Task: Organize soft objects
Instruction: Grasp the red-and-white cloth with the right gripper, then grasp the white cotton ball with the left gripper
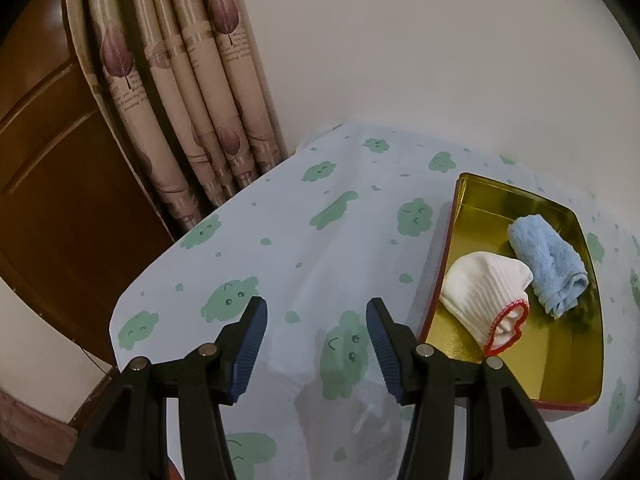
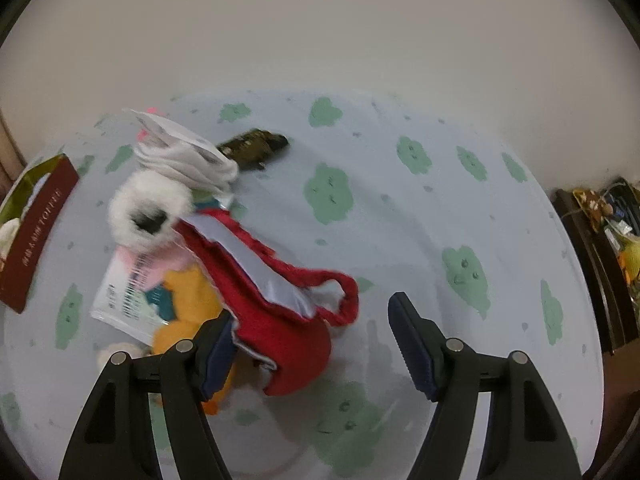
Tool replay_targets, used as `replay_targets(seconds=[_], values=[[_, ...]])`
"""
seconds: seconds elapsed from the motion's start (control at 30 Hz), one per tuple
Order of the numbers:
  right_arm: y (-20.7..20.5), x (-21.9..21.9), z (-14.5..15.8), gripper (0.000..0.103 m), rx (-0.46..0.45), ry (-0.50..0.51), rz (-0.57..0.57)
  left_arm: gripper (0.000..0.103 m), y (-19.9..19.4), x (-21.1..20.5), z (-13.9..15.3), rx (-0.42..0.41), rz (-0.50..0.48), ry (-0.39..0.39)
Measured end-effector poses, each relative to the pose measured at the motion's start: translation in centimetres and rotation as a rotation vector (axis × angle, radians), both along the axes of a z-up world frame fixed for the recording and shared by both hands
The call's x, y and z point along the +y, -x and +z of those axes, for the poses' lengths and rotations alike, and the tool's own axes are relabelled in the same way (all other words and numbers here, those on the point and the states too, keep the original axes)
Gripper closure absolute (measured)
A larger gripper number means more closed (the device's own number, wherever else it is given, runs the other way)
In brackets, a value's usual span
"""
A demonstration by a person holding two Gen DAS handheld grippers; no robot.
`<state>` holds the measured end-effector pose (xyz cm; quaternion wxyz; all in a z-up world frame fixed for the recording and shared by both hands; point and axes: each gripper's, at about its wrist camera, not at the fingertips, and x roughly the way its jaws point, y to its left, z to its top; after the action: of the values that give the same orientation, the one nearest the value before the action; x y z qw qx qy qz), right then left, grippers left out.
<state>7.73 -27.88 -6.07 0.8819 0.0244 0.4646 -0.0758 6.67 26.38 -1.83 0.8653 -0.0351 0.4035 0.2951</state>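
The left gripper (image 1: 316,312) hangs over the table (image 1: 280,216), its two blue-padded fingers standing apart with nothing between them but the pale cloth printed with green blobs. Off to its right sits a gold tin tray (image 1: 560,368) with a red outer rim. Inside it lie two soft things side by side, touching: a white knitted glove (image 1: 484,296) with a red-edged cuff nearest the gripper, and a rolled blue towel (image 1: 548,264) just beyond it.

The right gripper (image 2: 312,320) is over the other part of the table, its fingers also spread wide. A red fabric piece (image 2: 296,320) with a grey lining and a looped strap lies in front of it, and its edge overlaps the left finger in this view; the picture is smeared here, so I cannot tell whether that finger touches the cloth. The right finger is well clear of it. Behind the red piece is a loose heap: a white fluffy item (image 2: 148,216), white socks with a paper tag (image 2: 188,156), an orange plush (image 2: 192,308) and a printed card (image 2: 124,300). A dark olive object (image 2: 256,146) lies just behind the heap.
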Motion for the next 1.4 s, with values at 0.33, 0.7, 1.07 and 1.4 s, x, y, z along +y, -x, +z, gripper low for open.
replay_targets(seconds=[0.33, 0.7, 1.07, 1.4], values=[[-2.2, -1.3, -0.9, 0.057, -0.058, -0.115, 0.049, 0.050, 0.5, -2.5, 0.7, -0.028, -0.062, -0.010], [-0.4, -2.1, 0.4, 0.085, -0.153, -0.080, 0.013, 0.050, -0.7, -11.5, 1.0, 0.022, -0.331, -0.011], [2.5, -7.2, -0.1, 0.085, -0.170, 0.048, -0.195, 0.049, 0.0, -25.0, -0.2, 0.088, -0.847, 0.148], [3.1, -7.4, -2.0, 0.085, -0.160, -0.029, -0.194, 0.048, -0.7, -35.7, -2.8, 0.220, -1.218, 0.245]])
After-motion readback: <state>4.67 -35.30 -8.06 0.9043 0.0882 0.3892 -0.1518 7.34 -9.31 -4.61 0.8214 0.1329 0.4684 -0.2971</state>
